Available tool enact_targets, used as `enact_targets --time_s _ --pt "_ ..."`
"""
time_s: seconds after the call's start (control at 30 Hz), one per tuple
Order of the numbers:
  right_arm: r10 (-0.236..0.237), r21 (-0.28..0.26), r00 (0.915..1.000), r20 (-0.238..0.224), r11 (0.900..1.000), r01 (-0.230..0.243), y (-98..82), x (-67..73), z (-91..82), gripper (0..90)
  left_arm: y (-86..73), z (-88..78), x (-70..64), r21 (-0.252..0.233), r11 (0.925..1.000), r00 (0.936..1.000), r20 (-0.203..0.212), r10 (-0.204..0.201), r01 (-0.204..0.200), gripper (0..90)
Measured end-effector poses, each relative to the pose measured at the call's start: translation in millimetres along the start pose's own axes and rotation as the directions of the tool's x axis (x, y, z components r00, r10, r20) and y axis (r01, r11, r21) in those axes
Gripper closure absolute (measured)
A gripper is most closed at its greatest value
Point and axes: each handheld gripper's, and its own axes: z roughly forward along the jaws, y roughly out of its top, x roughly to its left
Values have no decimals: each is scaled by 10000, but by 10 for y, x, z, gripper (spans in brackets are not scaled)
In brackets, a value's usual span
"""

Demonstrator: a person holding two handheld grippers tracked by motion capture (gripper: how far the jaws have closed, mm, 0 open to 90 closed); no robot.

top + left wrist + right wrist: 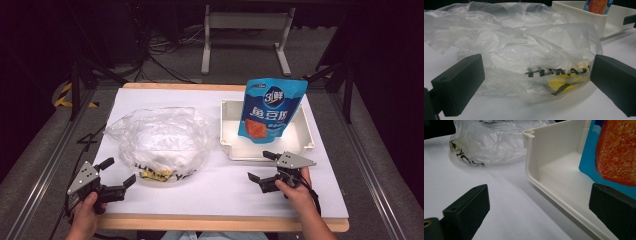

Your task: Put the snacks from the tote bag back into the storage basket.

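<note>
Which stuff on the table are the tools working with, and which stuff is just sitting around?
Part of the job:
- clear plastic bag, in front of the open left tool
- blue snack pouch, standing in the white tray
- open right tool, near that tray

Just lying about:
- cables on the floor
- metal stand

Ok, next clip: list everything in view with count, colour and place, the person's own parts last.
plastic bag: 1, clear with black and yellow print, crumpled on the table's left half
snack pouch: 1, blue with an orange picture, standing upright in the tray
tray: 1, white, on the table's right half
table: 1, white top with a wooden edge
frame: 1, grey metal, on the floor behind the table
left hand-held gripper: 1, black with a grey plate, open, just short of the bag
right hand-held gripper: 1, black with a grey plate, open, in front of the tray
hands: 2, at the near table edge
</note>
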Motion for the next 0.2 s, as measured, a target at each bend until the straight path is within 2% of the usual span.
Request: enact_targets --time_s 0.2 --pt "48 -146 9999 104 9999 -46 4 -1 -1 42 1 -5 2 -54 10000 9999 -121 49 -50 2"
